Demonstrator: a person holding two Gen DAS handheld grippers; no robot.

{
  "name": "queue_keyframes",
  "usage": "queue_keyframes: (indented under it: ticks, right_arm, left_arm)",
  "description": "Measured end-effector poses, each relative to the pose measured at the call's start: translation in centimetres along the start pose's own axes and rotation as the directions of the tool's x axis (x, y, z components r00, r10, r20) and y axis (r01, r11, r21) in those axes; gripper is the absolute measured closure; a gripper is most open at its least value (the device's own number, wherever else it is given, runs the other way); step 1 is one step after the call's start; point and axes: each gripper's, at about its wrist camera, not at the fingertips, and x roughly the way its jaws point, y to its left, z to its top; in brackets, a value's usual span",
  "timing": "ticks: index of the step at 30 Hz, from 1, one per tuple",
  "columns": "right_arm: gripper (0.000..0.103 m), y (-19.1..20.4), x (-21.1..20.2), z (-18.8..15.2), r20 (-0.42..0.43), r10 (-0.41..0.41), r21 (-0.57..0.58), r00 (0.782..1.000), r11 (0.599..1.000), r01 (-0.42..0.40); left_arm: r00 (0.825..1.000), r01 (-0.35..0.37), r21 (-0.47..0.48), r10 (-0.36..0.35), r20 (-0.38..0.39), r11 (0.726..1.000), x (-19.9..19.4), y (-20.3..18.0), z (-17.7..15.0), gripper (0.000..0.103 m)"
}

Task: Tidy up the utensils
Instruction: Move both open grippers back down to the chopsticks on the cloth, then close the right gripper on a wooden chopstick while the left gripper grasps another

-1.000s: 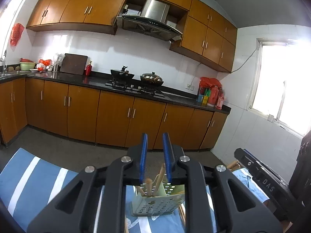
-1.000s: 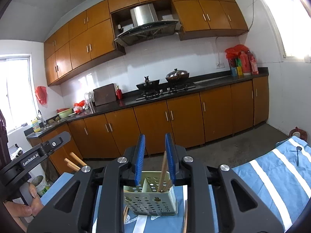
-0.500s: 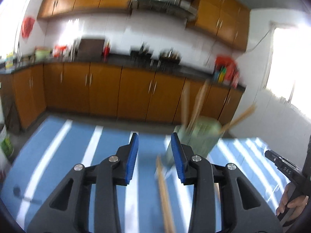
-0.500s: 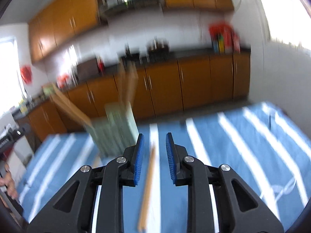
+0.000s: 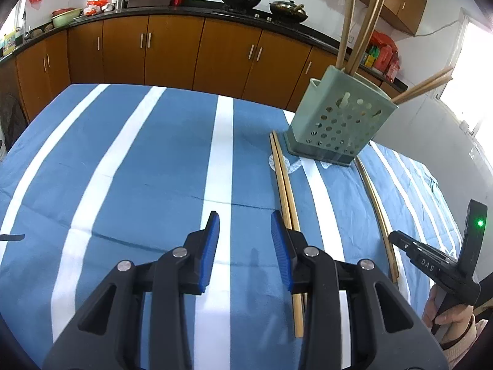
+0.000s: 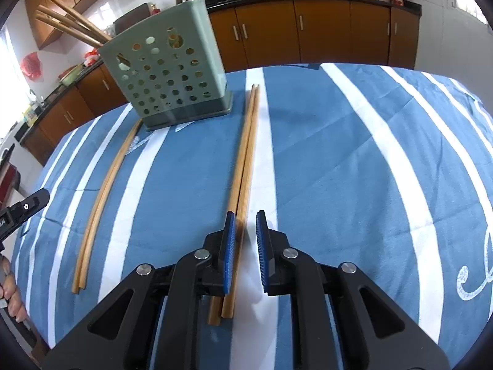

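Chopsticks [image 6: 243,166] lie as a pair on the blue striped cloth [image 6: 339,154], just right of the green holder [image 6: 166,77], which has more sticks standing in it. A second pair [image 6: 101,194] lies left of it. Right claw [image 6: 245,240] is spread, empty, over the near pair's end. Left claw [image 5: 245,243] is spread, empty, above bare cloth.

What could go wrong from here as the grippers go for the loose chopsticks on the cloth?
The right gripper is open over a touching chopstick pair; closing might catch only one or roll them apart. The green holder stands close by, with sticks leaning outward, so a careless approach could tip it. The striped cloth may bunch.
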Motion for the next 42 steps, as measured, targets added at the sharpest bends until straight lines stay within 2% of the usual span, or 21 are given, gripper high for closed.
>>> queue_keyframes:
  ticks: [7, 9, 12, 14, 20, 28, 31, 34, 37, 42]
  right_arm:
    - [0.088, 0.7, 0.1, -0.1, 0.001, -0.027, -0.057, 1.000, 0.998, 0.027]
    - [0.095, 1.0, 0.3, -0.1, 0.010, -0.073, -0.081, 0.997, 0.994, 0.074]
    - [0.096, -0.5, 0.2, 0.3, 0.019, -0.110, -0.018, 0.994, 0.994, 0.110]
    - [0.096, -1.8, 0.0, 0.5, 0.023, -0.129, 0.028, 0.991, 0.991, 0.129]
    - [0.096, -2.5, -0.1, 0.4, 0.027, -0.130, 0.019, 0.991, 0.991, 0.130]
    - [0.095, -2.3, -0.2, 0.4, 0.029, -0.136, -0.004, 0.990, 0.991, 0.136]
    - [0.095, -1.6, -0.1, 0.3, 0.028, -0.118, -0.018, 0.993, 0.993, 0.118]
    - [0.095, -1.0, 0.0, 0.2, 0.034, -0.121, -0.044, 0.992, 0.991, 0.122]
    - [0.095, -1.4, 0.0, 0.4, 0.034, -0.116, -0.047, 0.993, 0.992, 0.118]
    - [0.095, -3.4, 0.0, 1.0, 0.043, -0.159, -0.007, 0.986, 0.987, 0.160]
  left_arm:
    - [0.999, 0.027, 0.027, -0.026, -0.040, 0.999, 1.4, -1.4, -0.5, 0.068]
    - [0.998, 0.043, 0.038, -0.040, -0.058, 0.998, 1.9, -1.9, -0.8, 0.070]
    - [0.994, 0.067, 0.065, -0.061, -0.089, 0.996, 2.7, -2.8, -1.2, 0.080]
    - [0.992, 0.074, 0.082, -0.065, -0.105, 0.994, 3.1, -3.3, -1.5, 0.082]
    - [0.989, 0.066, 0.139, -0.047, -0.139, 0.988, 4.4, -4.7, -2.3, 0.086]
    - [0.992, -0.015, 0.216, 0.042, -0.123, 0.976, 5.4, -5.9, -2.5, 0.090]
    - [0.992, -0.044, 0.230, 0.070, -0.107, 0.972, 5.8, -6.5, -2.3, 0.090]
    - [0.991, -0.081, 0.228, 0.104, -0.089, 0.970, 6.0, -6.4, -2.2, 0.095]
    - [0.988, -0.115, 0.205, 0.134, -0.081, 0.972, 6.0, -4.9, -1.6, 0.095]
    - [0.979, -0.177, 0.128, 0.187, -0.074, 0.976, 5.4, -0.5, -0.6, 0.095]
